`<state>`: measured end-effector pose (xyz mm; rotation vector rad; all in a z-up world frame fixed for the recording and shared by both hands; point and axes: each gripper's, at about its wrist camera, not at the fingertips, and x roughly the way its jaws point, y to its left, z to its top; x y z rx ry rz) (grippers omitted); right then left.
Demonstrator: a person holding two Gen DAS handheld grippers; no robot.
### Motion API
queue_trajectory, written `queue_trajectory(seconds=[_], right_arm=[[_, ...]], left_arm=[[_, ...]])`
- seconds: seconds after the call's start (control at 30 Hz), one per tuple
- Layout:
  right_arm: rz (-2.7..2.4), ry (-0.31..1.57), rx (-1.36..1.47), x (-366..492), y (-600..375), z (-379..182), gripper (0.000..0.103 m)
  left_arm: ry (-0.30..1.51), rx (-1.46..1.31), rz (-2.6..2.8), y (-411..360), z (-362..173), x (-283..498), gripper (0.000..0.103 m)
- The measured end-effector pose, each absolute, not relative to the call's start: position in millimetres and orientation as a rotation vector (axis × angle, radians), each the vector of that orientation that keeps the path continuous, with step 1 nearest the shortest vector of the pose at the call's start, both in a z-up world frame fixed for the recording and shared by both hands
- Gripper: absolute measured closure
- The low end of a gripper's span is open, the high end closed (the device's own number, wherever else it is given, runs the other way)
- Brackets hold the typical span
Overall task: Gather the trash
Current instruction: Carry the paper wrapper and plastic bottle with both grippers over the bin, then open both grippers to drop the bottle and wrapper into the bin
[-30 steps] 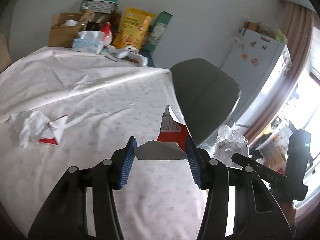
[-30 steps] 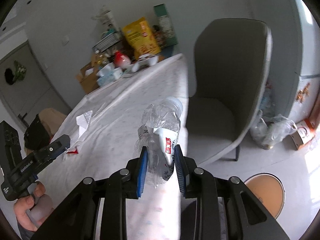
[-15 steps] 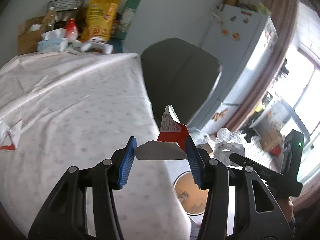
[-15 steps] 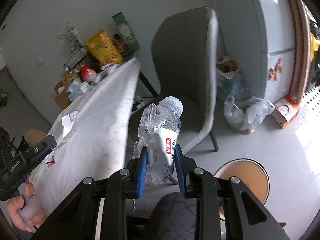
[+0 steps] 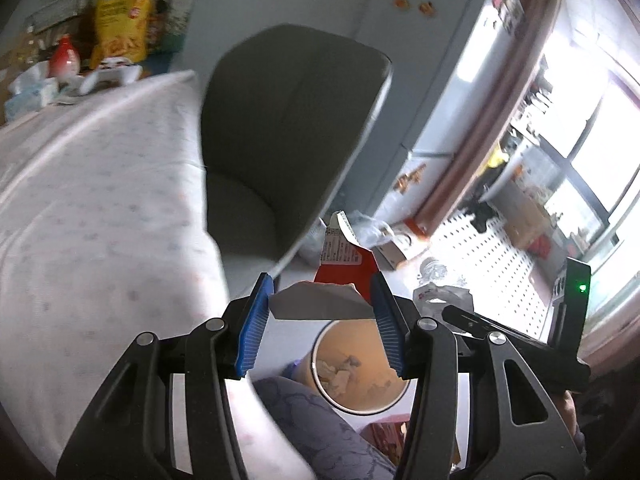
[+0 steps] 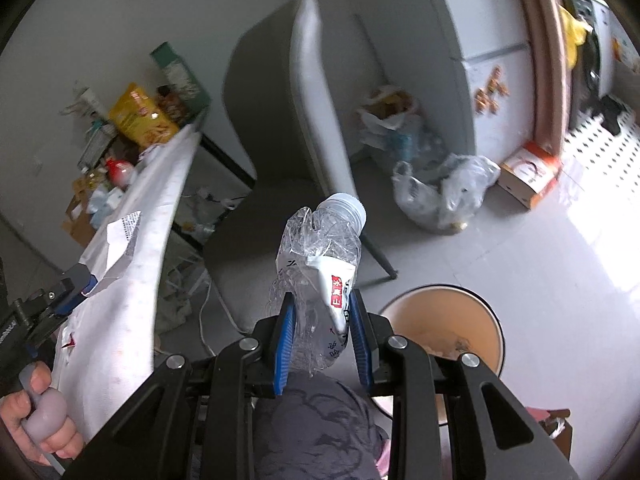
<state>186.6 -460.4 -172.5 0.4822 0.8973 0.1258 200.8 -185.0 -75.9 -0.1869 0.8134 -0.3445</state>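
1. Left wrist view: my left gripper (image 5: 322, 320) is clamped across a torn red-and-white carton piece (image 5: 340, 276), its blue pads pressing on the folded grey flap. The piece hangs above the near rim of the round bin (image 5: 360, 372), which stands on the floor beside the grey chair (image 5: 280, 120). As I judge it, a release from here could drop the carton on the rim or on my knee (image 5: 320, 432), because the piece sits over the bin's edge and not its middle.

2. Right wrist view: my right gripper (image 6: 322, 344) is closed narrow on a crushed clear bottle (image 6: 320, 264), cap end pointing away. The bin (image 6: 480, 320) lies to the right of the bottle, partly behind the gripper arm. I expect a drop now to miss to the left and land on my knee (image 6: 320, 420) or the floor.

3. Slick, crumpled plastic may spring or twist in the pads; a loose hold could let the bottle slide out early.

4. Both grippers crowd the same opening. Bringing them in together risks a knock between them that shakes a piece free.

5. Light card may flutter sideways when freed; releasing it high would worsen that.

6. Table cloth (image 6: 132, 280) hangs near my left hand (image 6: 36, 412); a snag there could drag it.
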Motion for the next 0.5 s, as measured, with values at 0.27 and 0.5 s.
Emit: queue_trajectory(seconds=[0.27, 0.5], right_arm=[[0.063, 0.969, 0.520, 185.6, -487.8, -223.3, 0.076], [0.039, 1.038, 0.531, 198.0, -502.0, -257.4, 0.065]], left_arm=[[0.879, -0.142, -0.378, -220.1, -96.9, 213.8, 0.053], [0.924, -0.122, -0.397, -238.5, -109.4, 222.5, 0.053]])
